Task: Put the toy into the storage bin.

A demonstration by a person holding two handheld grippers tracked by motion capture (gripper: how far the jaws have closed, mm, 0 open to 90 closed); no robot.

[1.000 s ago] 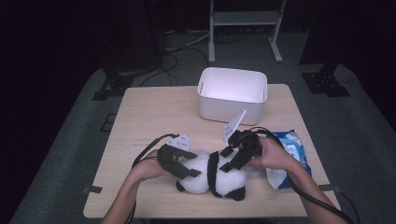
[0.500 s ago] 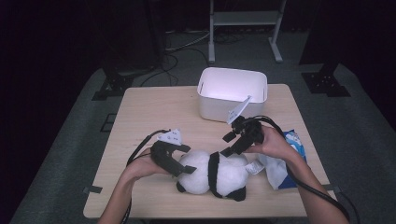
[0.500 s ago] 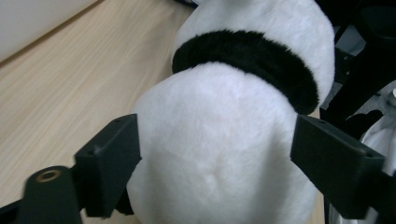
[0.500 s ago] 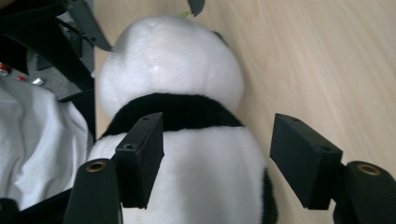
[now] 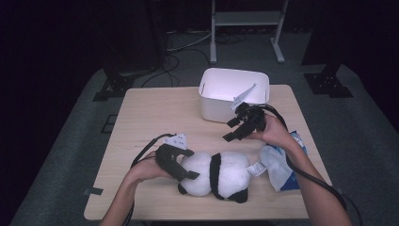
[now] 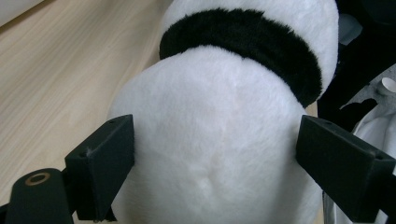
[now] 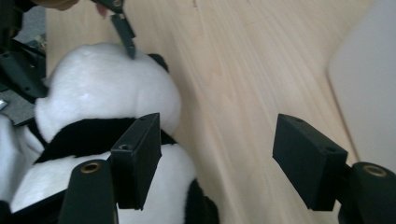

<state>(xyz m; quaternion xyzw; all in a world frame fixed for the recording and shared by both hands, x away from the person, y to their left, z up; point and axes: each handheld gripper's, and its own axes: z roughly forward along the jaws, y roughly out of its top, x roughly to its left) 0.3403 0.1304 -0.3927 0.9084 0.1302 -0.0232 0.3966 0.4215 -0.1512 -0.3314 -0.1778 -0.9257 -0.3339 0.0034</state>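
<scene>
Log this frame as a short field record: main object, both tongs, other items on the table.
object: panda plush, lying on its side on the table
left tongs: jaws have just been opening; they straddle the plush's white head, pads beside the fur, not clearly pressing
right tongs: jaws have just been opening, nothing between them; raised above the plush, near the bin
bin: white bin at the table's far edge
bag: blue and white bag by the plush's rear, under the right forearm
</scene>
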